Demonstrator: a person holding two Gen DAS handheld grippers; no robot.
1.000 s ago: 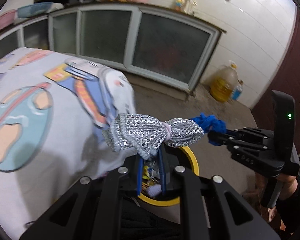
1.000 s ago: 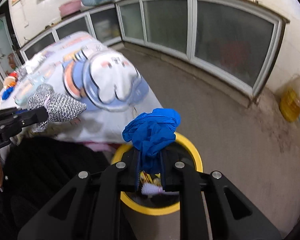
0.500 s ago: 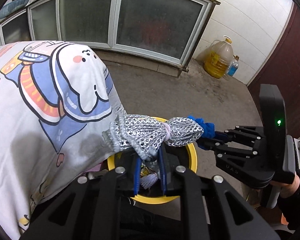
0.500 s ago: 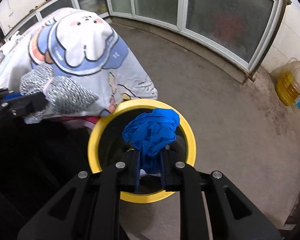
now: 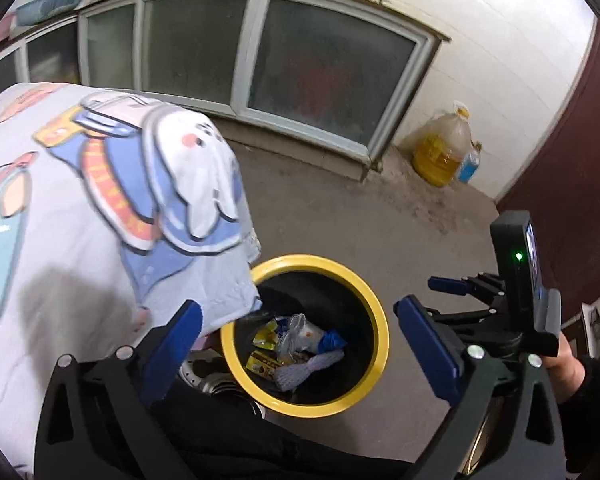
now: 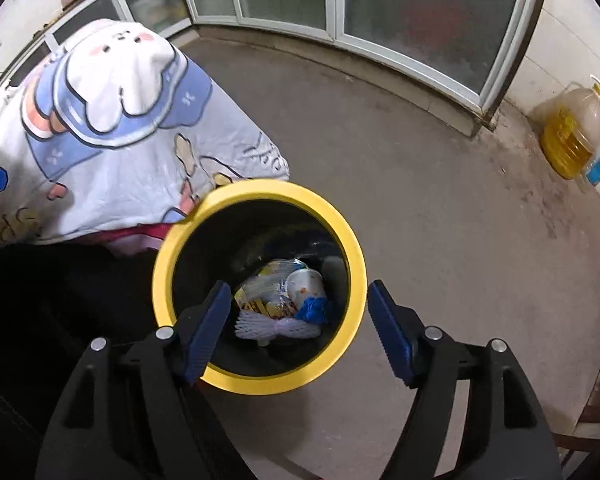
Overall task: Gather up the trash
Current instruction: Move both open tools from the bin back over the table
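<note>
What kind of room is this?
Probably a home kitchen or back utility room. A big oil jug stands on the bare concrete floor, low frosted-glass cabinets line the tiled wall, and a yellow-rimmed bin holds trash.

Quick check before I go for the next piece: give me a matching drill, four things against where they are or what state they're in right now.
Things:
1. blue glove
2. white foam net
3. oil jug
4. right gripper

Places or states:
A. on the floor by the tiled wall
B. open, above the bin
C. inside the bin, nearest the camera in the right wrist view
D. inside the bin, just behind the net

Pairs: 1-D, 2-C, 3-A, 4-B
</note>
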